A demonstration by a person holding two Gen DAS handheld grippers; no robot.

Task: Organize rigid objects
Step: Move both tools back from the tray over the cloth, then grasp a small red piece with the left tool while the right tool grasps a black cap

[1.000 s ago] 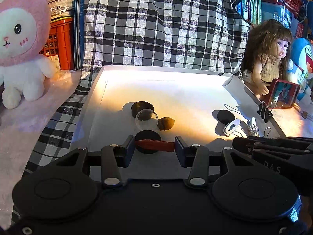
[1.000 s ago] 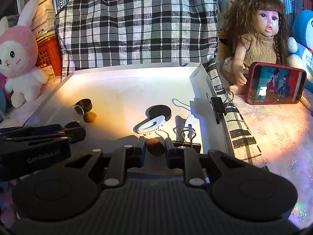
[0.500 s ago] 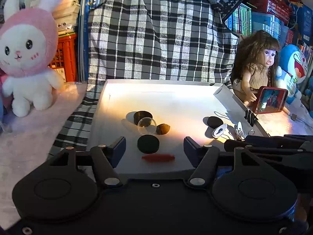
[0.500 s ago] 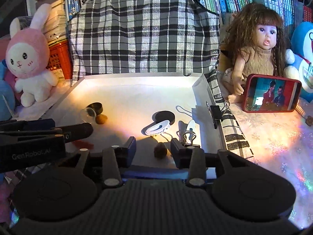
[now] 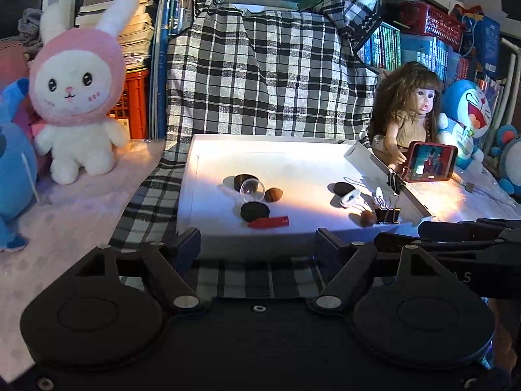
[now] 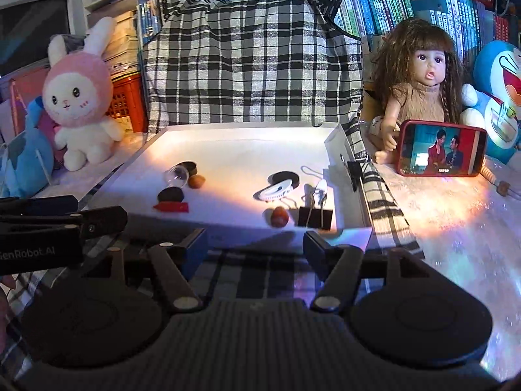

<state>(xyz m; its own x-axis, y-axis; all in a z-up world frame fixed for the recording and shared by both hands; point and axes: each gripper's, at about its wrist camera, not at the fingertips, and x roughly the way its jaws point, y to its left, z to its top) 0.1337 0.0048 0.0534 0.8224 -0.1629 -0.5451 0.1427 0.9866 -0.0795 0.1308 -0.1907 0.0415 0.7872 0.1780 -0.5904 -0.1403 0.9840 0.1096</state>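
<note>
Both grippers sit back from the white tray (image 5: 187,195), over the plaid cloth (image 5: 260,97) at its near edge. Left gripper (image 5: 257,244): jaws wide apart & opening, nothing between them, just cloth below. Right gripper (image 6: 255,244): same, jaws wide & opening, empty. In the tray, left group: red cylinder (image 5: 269,222) lying flat near the front edge, touching or just beside a flat black disc (image 5: 255,211); behind that a clear round dome (image 5: 251,190), w/ a black cap (image 5: 243,181) at its far side & a brown nut (image 5: 273,194) just right of it. Right group: another black disc (image 5: 342,188), a white oval clip (image 5: 350,197) right in front of it, a silver clip (image 5: 379,195) beside that, then a black binder clip (image 5: 387,215) at the front right corner w/ a second brown nut (image 5: 367,217) just left of it. One more binder clip (image 6: 355,172) is pinned on the tray's right wall. On the desk (image 6: 456,228) to the right: a doll (image 6: 423,97) w/ a red-cased phone (image 6: 441,153) propped in front, screen lit; blue plush (image 6: 501,97) beyond it. Left side: pink & white bunny plush (image 5: 78,97) near the tray, books stacked behind.
</note>
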